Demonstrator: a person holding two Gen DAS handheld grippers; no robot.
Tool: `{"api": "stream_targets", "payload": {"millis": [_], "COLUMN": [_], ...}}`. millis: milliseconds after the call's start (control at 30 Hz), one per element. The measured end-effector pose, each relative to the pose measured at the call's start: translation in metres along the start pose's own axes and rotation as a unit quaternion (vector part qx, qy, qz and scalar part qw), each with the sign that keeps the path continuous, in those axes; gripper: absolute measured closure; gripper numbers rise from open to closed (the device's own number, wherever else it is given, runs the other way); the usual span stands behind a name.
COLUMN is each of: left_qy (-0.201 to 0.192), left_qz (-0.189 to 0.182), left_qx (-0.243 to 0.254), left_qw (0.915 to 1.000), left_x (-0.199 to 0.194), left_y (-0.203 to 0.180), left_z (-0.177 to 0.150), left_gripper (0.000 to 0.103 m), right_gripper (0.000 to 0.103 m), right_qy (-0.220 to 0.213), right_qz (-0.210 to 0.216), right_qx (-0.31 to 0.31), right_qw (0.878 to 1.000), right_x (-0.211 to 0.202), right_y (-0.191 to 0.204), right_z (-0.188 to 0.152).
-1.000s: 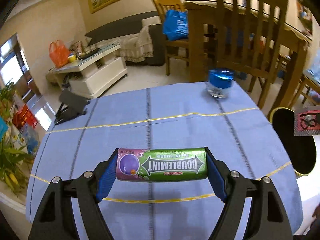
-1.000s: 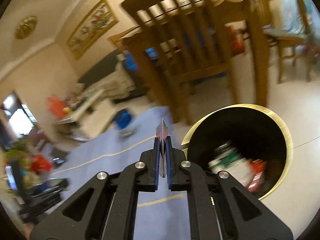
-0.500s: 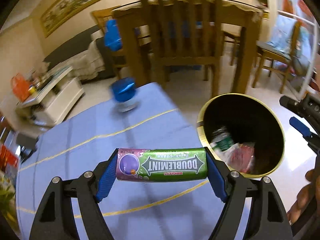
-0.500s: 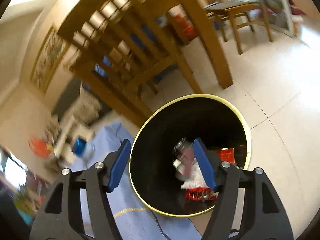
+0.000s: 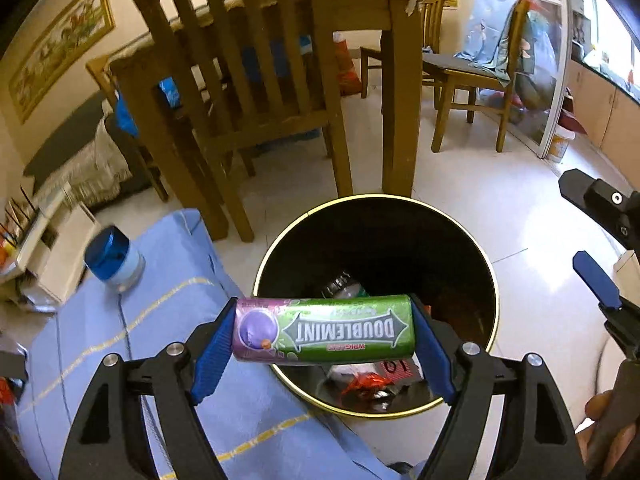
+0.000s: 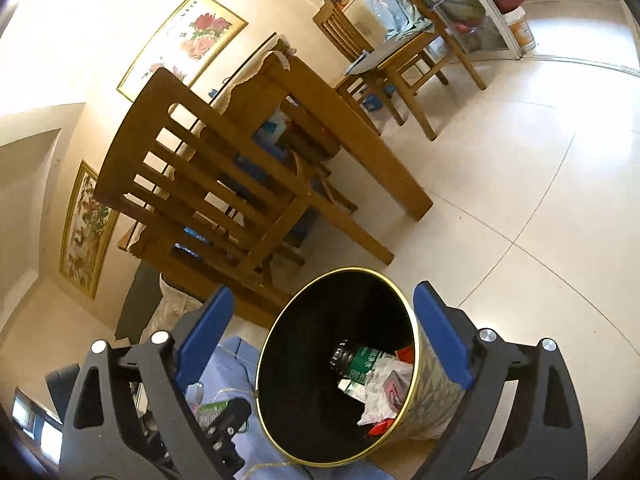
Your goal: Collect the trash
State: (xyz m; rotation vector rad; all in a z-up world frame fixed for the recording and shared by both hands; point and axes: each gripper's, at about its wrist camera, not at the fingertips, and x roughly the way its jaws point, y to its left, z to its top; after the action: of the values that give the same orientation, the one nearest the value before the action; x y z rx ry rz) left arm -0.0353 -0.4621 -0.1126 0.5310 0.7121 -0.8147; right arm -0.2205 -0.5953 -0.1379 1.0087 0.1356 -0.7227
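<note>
The left claw [image 5: 324, 336] is clamping the Doublemint gum pack [image 5: 325, 335] crosswise above the black bin [image 5: 486, 264], while the right claw [image 6: 320, 340] is gaping wide, gripping nothing.

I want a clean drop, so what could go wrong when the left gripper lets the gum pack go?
The Doublemint pack hangs over the near rim of the bin, not its middle, so it might clip the rim and fall on the blue cloth. The right gripper, open, hovers close above the bin and could bump it.
</note>
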Motion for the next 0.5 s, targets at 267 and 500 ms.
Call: {"api": "stream_targets", "payload": {"millis": [267,500], "left_qy": [-0.037,-0.056], "left_qz": [-0.003,0.005], "left_qx": [0.008,-0.031], "left_qw": [0.9993,0.9979], "left_x": [-0.03,-0.075], "left_y": [0.018,0.067], "left_z": [-0.01,-0.027], "left_gripper": [0.011,0.007], "right_gripper": [0.01,0.007], "right_qy": [0.018,0.023], "right_qz": [-0.011,-0.02], "right_qx": [-0.008,-0.085], "right_qw": [1.0,0.996], "right_x": [0.006,0.013], "right_y": [0.005,0.043], "right_z": [-0.005,-0.021]}}
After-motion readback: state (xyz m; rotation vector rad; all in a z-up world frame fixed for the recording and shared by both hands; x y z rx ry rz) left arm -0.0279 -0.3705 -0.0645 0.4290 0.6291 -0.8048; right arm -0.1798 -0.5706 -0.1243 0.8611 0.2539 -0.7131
